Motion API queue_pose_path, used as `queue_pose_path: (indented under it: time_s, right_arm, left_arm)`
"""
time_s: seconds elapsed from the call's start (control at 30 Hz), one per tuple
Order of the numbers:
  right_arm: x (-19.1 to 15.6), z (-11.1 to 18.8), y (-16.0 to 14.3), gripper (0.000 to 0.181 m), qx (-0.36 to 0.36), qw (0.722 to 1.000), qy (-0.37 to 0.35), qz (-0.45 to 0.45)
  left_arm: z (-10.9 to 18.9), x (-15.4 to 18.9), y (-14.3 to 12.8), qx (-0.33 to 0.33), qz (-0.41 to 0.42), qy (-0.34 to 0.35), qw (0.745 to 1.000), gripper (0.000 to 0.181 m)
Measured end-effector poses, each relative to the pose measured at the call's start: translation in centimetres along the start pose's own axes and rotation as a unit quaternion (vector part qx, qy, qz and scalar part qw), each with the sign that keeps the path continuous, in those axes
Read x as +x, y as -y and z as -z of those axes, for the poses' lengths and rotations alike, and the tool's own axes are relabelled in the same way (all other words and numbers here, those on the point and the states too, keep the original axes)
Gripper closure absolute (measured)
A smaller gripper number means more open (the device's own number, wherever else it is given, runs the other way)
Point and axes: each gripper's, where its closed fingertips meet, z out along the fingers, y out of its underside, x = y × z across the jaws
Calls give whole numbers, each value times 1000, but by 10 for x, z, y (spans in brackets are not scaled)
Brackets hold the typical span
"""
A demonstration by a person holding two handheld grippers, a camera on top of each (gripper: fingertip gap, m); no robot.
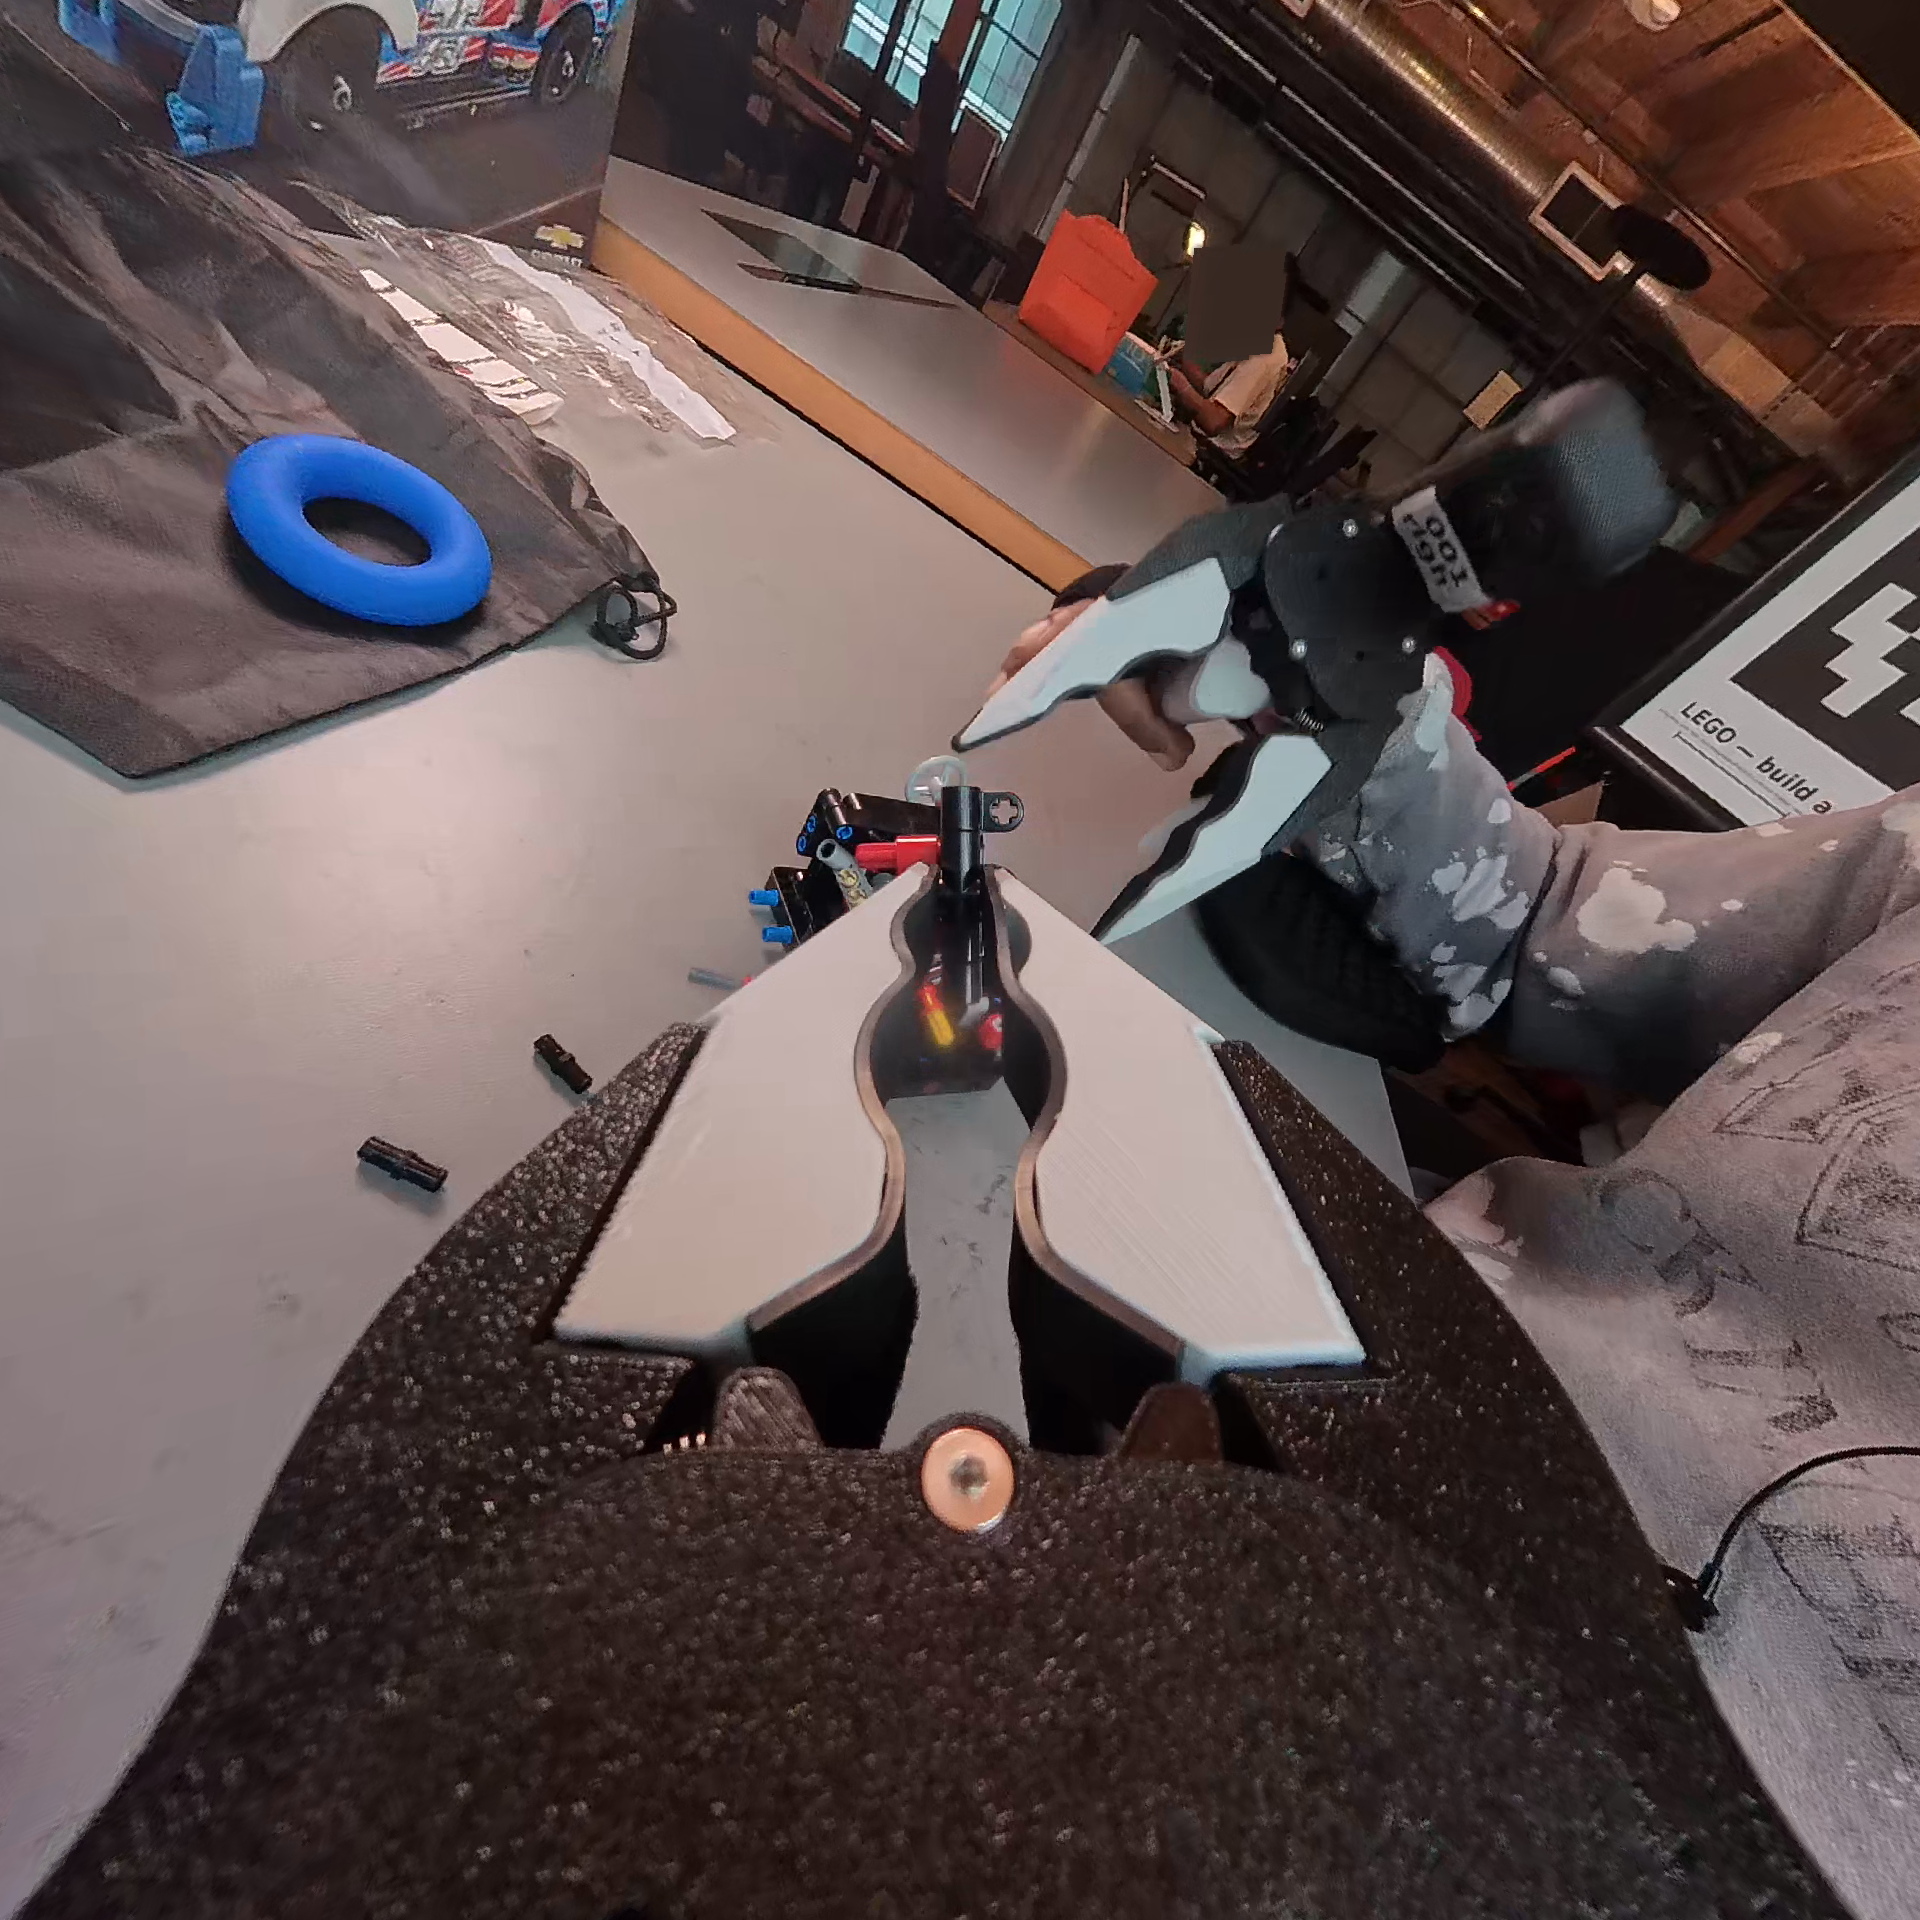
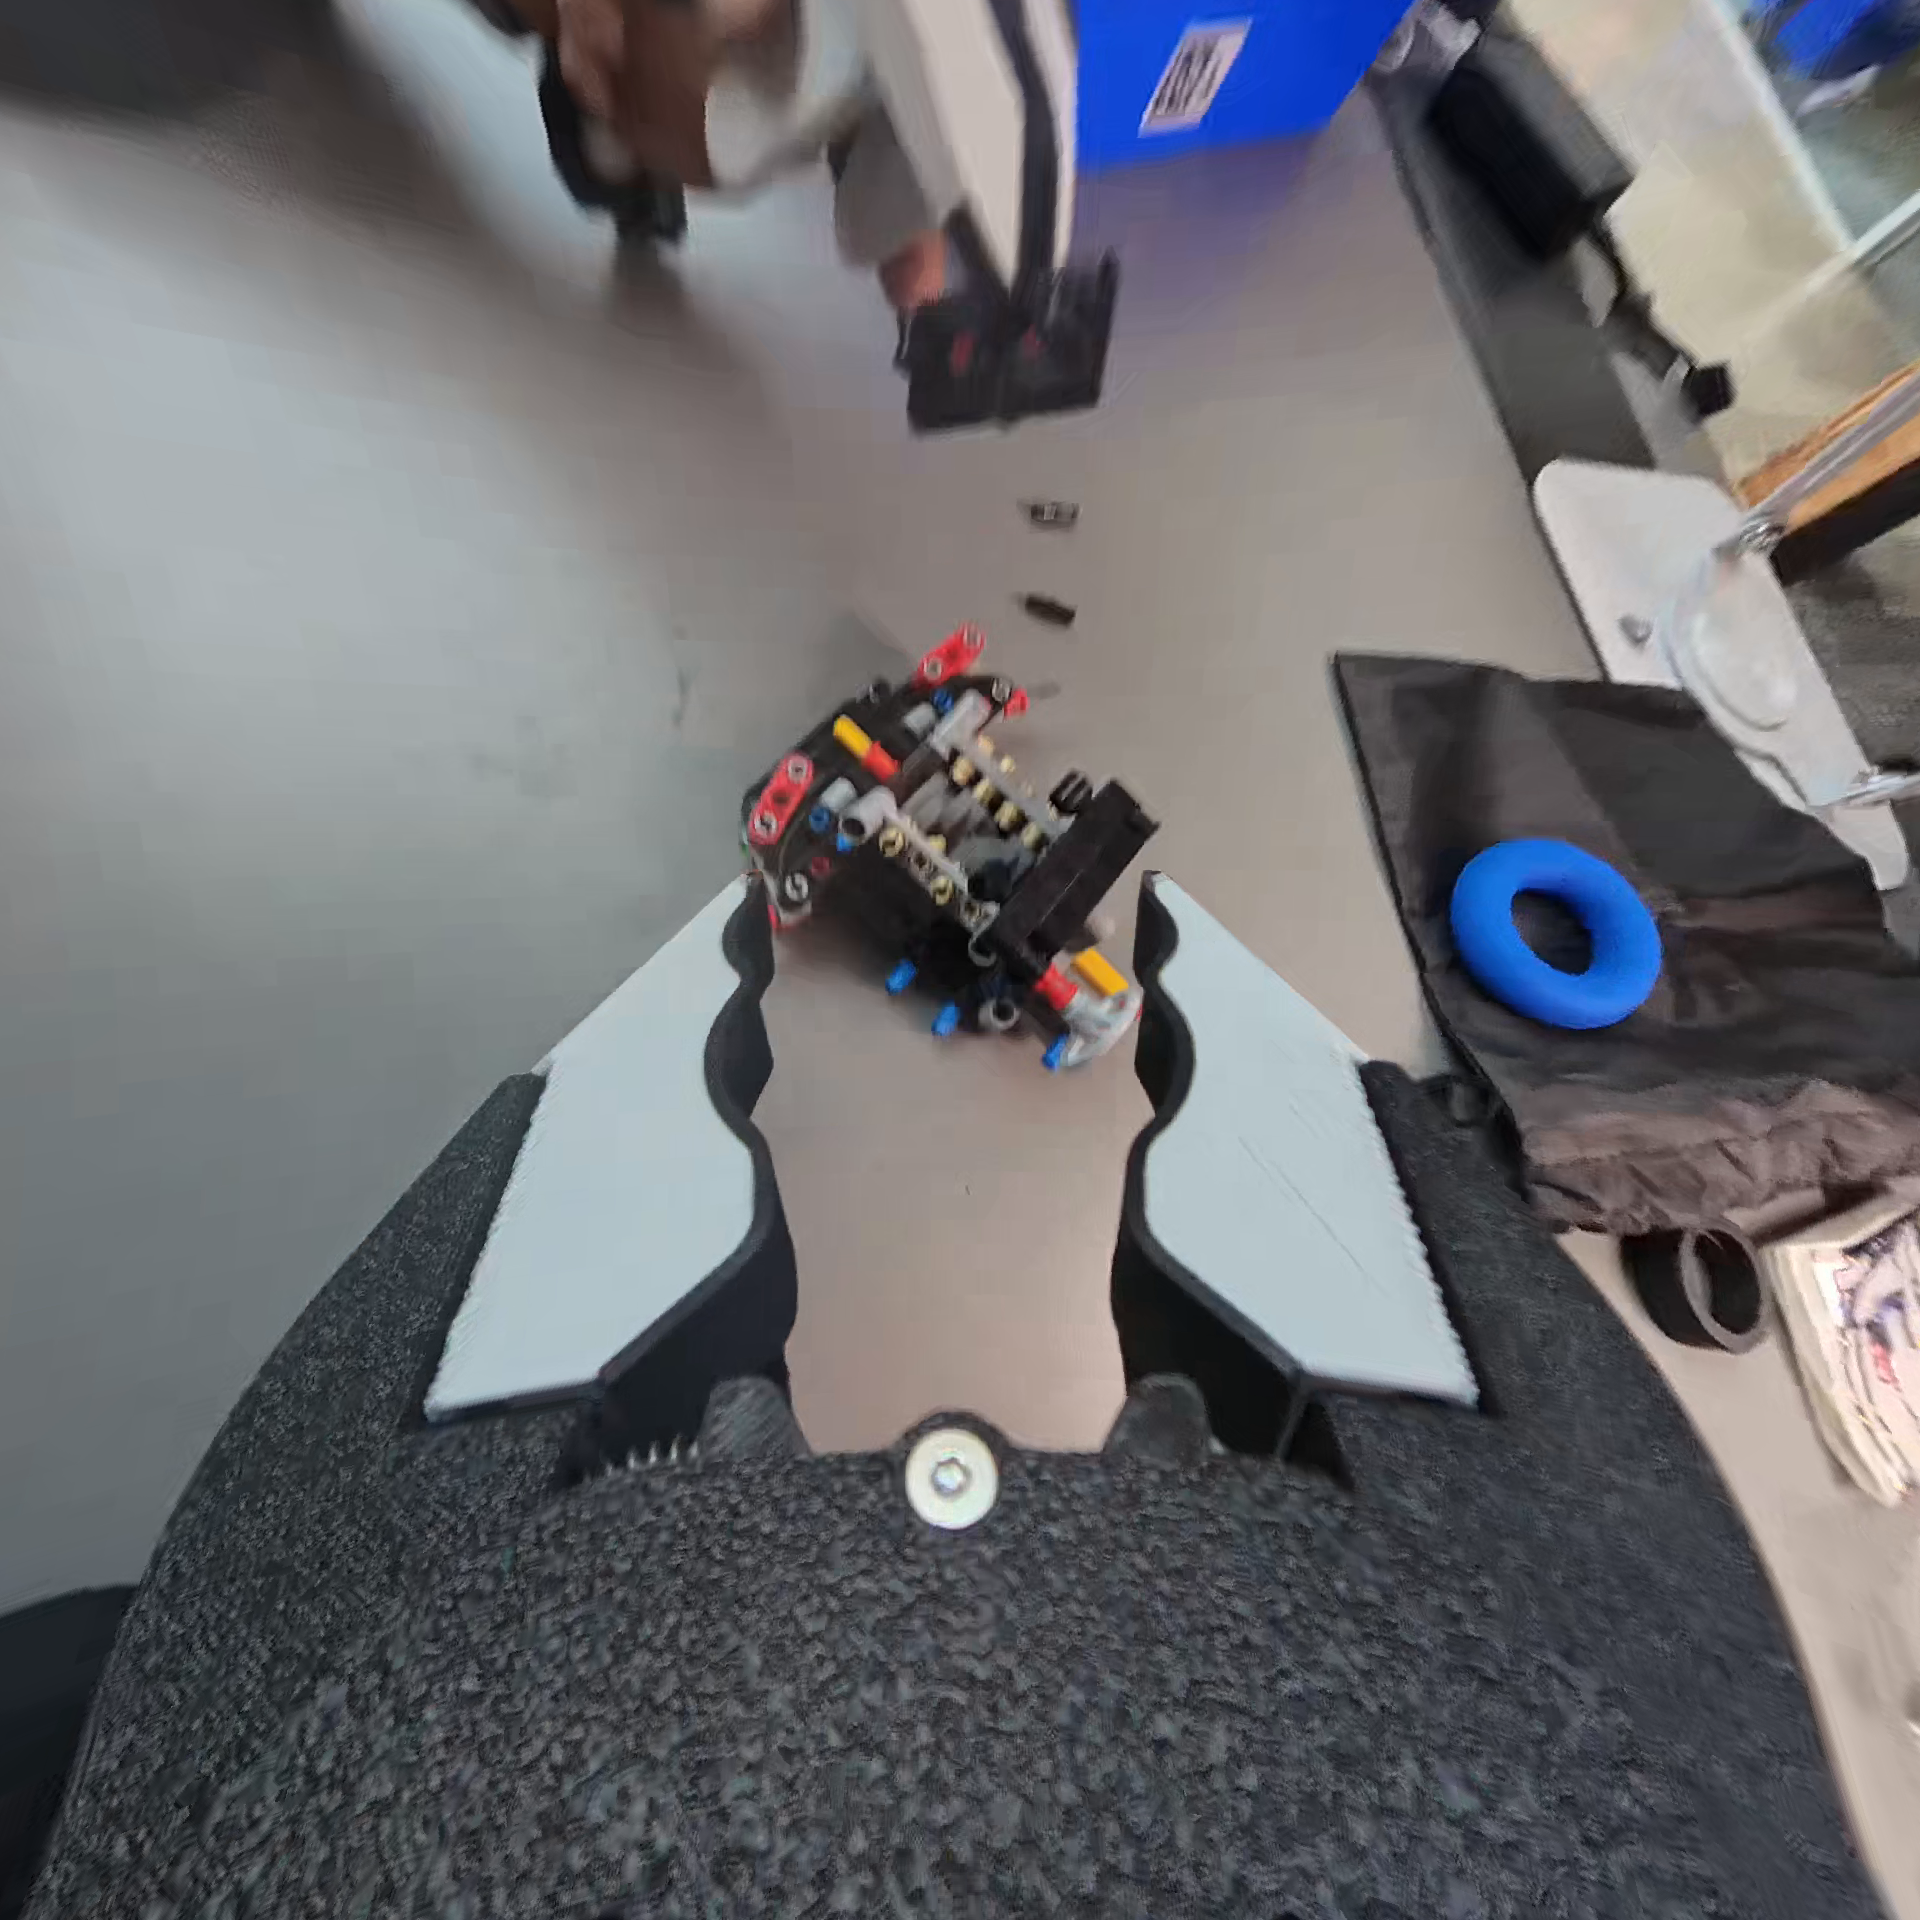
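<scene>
In the left wrist view my left gripper (image 1: pixel 961 878) is shut on a small black brick sub-assembly (image 1: pixel 964 831) with red and yellow bits, held above the grey table (image 1: pixel 312 935). A larger black, red and grey brick assembly (image 1: pixel 821 868) lies on the table just behind it. My right gripper (image 1: pixel 1034 836) is open to the right of it. In the right wrist view my right gripper (image 2: pixel 948 888) is open and empty, with the assembly (image 2: pixel 935 842) on the table just ahead of its fingertips. My left gripper (image 2: pixel 997 260) shows blurred at the top, holding the black piece (image 2: pixel 997 353).
A blue ring (image 1: pixel 358 530) (image 2: pixel 1553 935) lies on a dark cloth bag (image 1: pixel 125 468). Loose black pins (image 1: pixel 403 1164) lie on the table. A printed box (image 1: pixel 364 62) and clear plastic bags (image 1: pixel 540 332) lie beyond. A black tape roll (image 2: pixel 1704 1288) and a booklet (image 2: pixel 1860 1340) lie at the right. Some 11 cm of space lies between my two pairs of fingers.
</scene>
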Motion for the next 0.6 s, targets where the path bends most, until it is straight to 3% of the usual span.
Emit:
queue_pose_path:
  time_s: [0.03,0.17,0.23,0.3,0.43,0.53,0.6]
  right_arm:
    - [3,4,16,117,49,998,2,-26]
    - [10,4,64,125,195,976,-2,-96]
    - [-4,-8,76,128,213,972,19,-97]
    - [-18,-17,84,147,223,969,47,-96]
    - [-17,-15,85,165,234,958,82,-146]
    - [-7,-6,86,165,267,928,113,-233]
    - [0,1,88,165,293,901,133,-291]
  left_arm:
    - [-1,3,0,-1,-3,-10,1000,174]
    - [-5,22,-3,-7,2,-62,998,175]
    - [-9,32,-7,-13,-1,-82,997,175]
    - [-12,42,-10,-20,-5,-104,994,175]
    - [-13,45,-12,-27,-11,-109,994,173]
    - [-8,43,-4,-3,-1,-116,993,176]
    - [-6,41,0,7,-17,-105,994,165]
